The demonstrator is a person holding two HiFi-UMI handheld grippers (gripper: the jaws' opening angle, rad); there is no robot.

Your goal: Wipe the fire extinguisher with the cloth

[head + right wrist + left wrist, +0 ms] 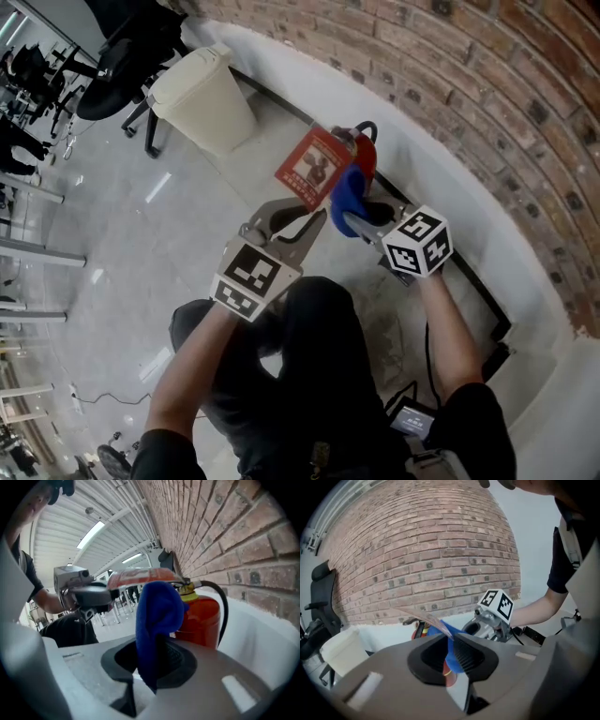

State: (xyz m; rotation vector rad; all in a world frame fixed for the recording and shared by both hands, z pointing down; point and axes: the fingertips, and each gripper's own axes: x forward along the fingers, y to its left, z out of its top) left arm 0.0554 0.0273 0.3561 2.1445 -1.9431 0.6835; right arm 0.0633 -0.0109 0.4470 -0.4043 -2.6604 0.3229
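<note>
Pale, glossy floor (141, 234) spreads out to the left. On it a cream bin (202, 98) stands by the wall's white base, a black chair (122, 66) just beyond it, and the red extinguisher (367, 157) stands upright farther along.

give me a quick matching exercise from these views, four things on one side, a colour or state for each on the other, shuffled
Things:
1 cloth
2 fire extinguisher
3 bin
4 hose

States:
a cream, standing on the floor
b black, curving off the extinguisher's top
c blue, clamped in the right hand-held gripper
d red, upright by the brick wall

Pairs: 1-c; 2-d; 3-a; 4-b
</note>
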